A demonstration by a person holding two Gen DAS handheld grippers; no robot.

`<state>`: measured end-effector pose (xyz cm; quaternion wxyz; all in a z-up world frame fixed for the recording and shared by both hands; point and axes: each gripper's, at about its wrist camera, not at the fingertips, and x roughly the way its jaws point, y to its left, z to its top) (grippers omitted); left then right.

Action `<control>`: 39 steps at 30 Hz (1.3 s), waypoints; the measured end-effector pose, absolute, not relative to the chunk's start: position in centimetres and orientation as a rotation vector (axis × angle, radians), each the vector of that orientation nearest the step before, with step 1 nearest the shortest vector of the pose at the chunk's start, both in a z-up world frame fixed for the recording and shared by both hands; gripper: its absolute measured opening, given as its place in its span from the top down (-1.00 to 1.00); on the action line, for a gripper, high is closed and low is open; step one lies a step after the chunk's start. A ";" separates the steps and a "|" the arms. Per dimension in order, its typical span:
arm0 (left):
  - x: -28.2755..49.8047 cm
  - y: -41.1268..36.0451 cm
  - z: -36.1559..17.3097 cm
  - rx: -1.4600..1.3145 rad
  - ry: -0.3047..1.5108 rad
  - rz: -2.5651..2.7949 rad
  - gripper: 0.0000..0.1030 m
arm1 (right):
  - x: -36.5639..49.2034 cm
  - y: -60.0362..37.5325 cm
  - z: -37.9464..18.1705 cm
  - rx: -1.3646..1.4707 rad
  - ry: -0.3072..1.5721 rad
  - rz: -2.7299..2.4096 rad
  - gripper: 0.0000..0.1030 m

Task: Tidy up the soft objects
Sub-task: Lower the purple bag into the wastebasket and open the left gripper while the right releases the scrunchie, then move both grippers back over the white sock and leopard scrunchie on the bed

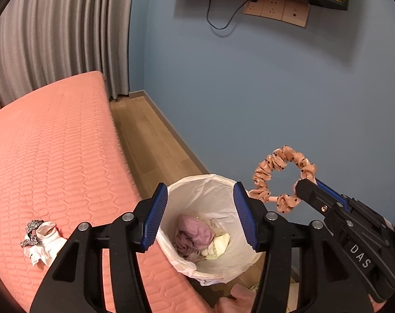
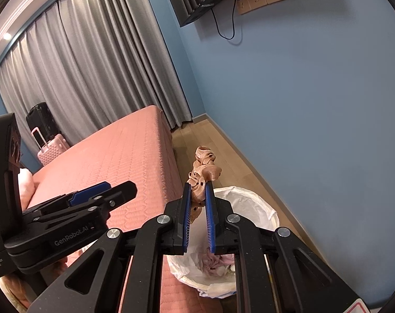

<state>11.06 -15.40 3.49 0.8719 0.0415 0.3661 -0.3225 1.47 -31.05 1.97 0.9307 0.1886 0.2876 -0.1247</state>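
A peach scrunchie with dark dots (image 1: 280, 168) hangs in the air beside the bin, and my right gripper (image 1: 305, 182) is shut on its lower right part. In the right wrist view the scrunchie (image 2: 202, 177) sits pinched between the blue pads of that gripper (image 2: 198, 187). My left gripper (image 1: 201, 216) stands open over the white-lined bin (image 1: 210, 182) with nothing between its pads. Inside the bin lie a mauve cloth (image 1: 194, 232) and a pale yellow one (image 1: 219, 244). A small heap of white and leopard-print cloth (image 1: 42, 242) rests on the bed. The left gripper (image 2: 119, 187) also shows in the right wrist view.
The pink quilted bed (image 1: 54, 156) fills the left, with the bin (image 2: 262, 204) against its side. A strip of wooden floor (image 1: 150, 140) runs between the bed and the blue wall. Grey curtains, a pink suitcase (image 2: 54, 146) and a black one stand beyond the bed.
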 end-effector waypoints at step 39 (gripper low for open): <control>11.8 -3.3 2.5 -0.050 0.777 -0.496 -0.02 | 2.6 -20.3 2.7 0.291 0.648 -0.111 0.50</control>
